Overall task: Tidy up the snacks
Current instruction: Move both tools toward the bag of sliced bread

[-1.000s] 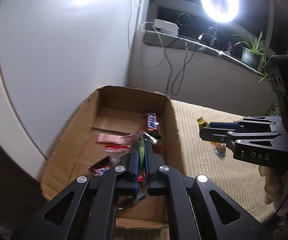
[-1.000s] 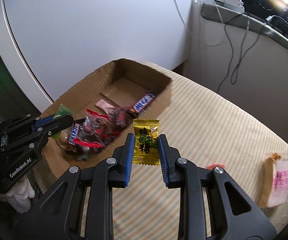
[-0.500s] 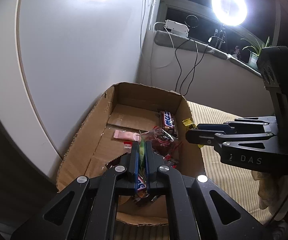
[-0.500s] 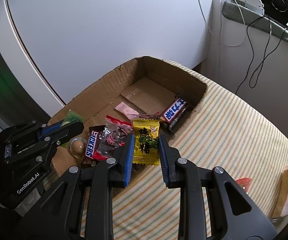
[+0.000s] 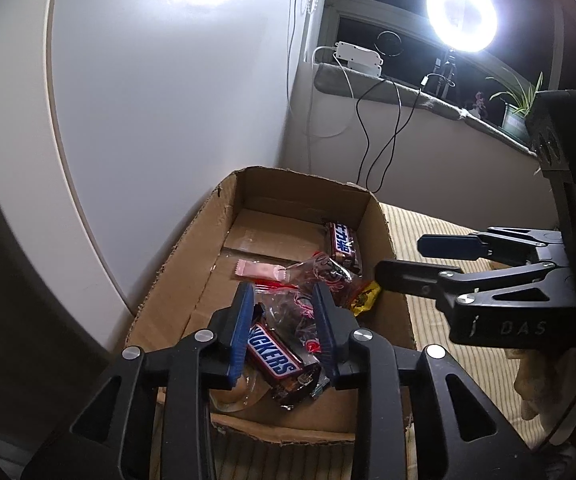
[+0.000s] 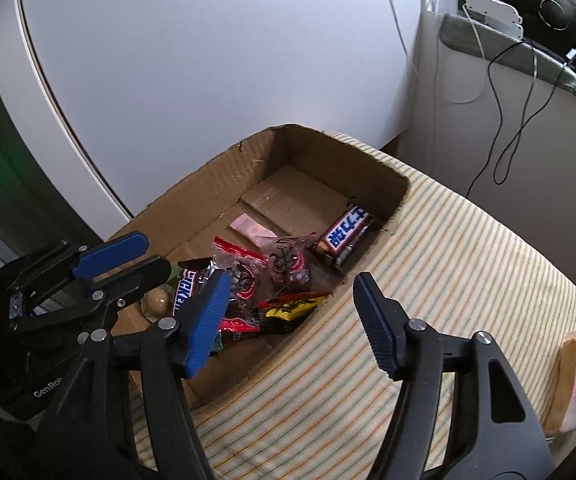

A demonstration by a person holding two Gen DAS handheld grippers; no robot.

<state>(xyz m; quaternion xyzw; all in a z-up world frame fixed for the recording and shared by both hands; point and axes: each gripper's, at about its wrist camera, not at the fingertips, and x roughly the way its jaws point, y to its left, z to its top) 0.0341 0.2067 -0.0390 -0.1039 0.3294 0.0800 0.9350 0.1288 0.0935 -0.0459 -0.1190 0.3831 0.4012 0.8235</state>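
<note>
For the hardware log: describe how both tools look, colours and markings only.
Both are black plastic with silver screws and ribbed blue finger pads. The left tool carries white "GenRo..." lettering, partly cut off; the right tool is embossed "DAS" and has a green light on its body.

Your left gripper [image 5: 284, 304] has its jaws spread apart with nothing between the blue pads. Your right gripper [image 6: 291, 312] is also wide open and empty, held just beside the left, both angled downward.

White wall [image 5: 168, 100], ring light [image 5: 461, 14]
</note>
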